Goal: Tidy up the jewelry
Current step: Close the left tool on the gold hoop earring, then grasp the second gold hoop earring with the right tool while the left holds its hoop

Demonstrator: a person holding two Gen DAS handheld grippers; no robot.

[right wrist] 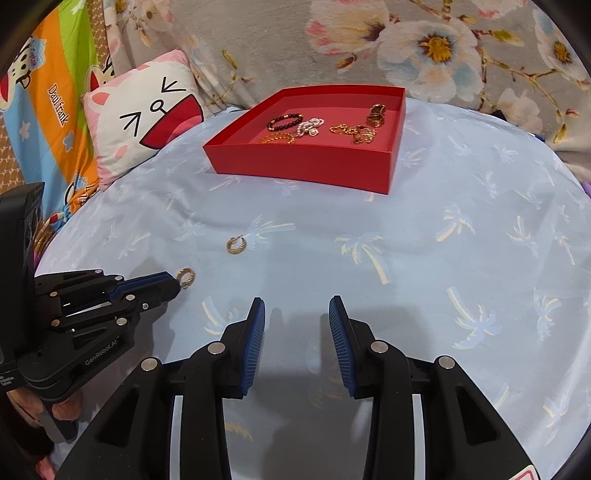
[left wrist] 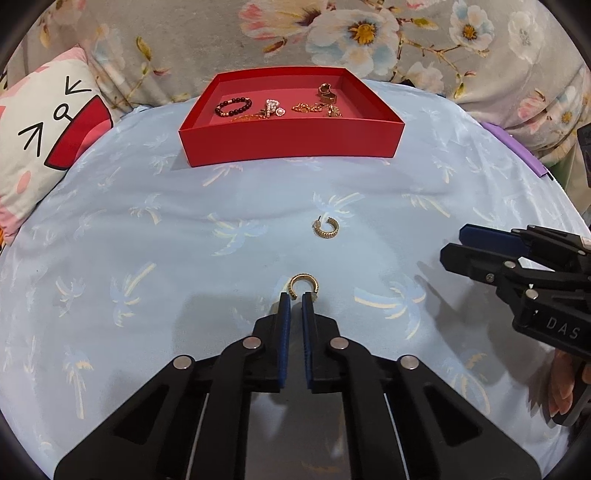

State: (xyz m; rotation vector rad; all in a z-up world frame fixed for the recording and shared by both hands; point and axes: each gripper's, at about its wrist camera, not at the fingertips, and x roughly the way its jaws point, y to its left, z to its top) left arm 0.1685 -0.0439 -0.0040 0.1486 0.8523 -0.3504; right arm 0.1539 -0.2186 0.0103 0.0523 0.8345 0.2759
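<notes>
A gold hoop earring (left wrist: 303,286) (right wrist: 185,277) lies on the light blue palm-print cloth, one end pinched at the tips of my left gripper (left wrist: 295,297) (right wrist: 173,284), which is shut on it. A second gold hoop earring (left wrist: 325,229) (right wrist: 235,244) lies loose a little farther out. Beyond it stands the red tray (left wrist: 291,144) (right wrist: 299,162), holding a dark bead bracelet (left wrist: 233,107), a pearl piece (left wrist: 273,107) and gold chains (left wrist: 310,108). My right gripper (right wrist: 297,306) (left wrist: 452,243) hovers open over bare cloth to the right, with nothing between its fingers.
A cat-face cushion (left wrist: 48,136) (right wrist: 144,122) leans at the back left. Floral fabric (left wrist: 369,33) rises behind the tray. A purple strip (left wrist: 517,147) shows at the cloth's right edge. A hand grips each gripper's handle.
</notes>
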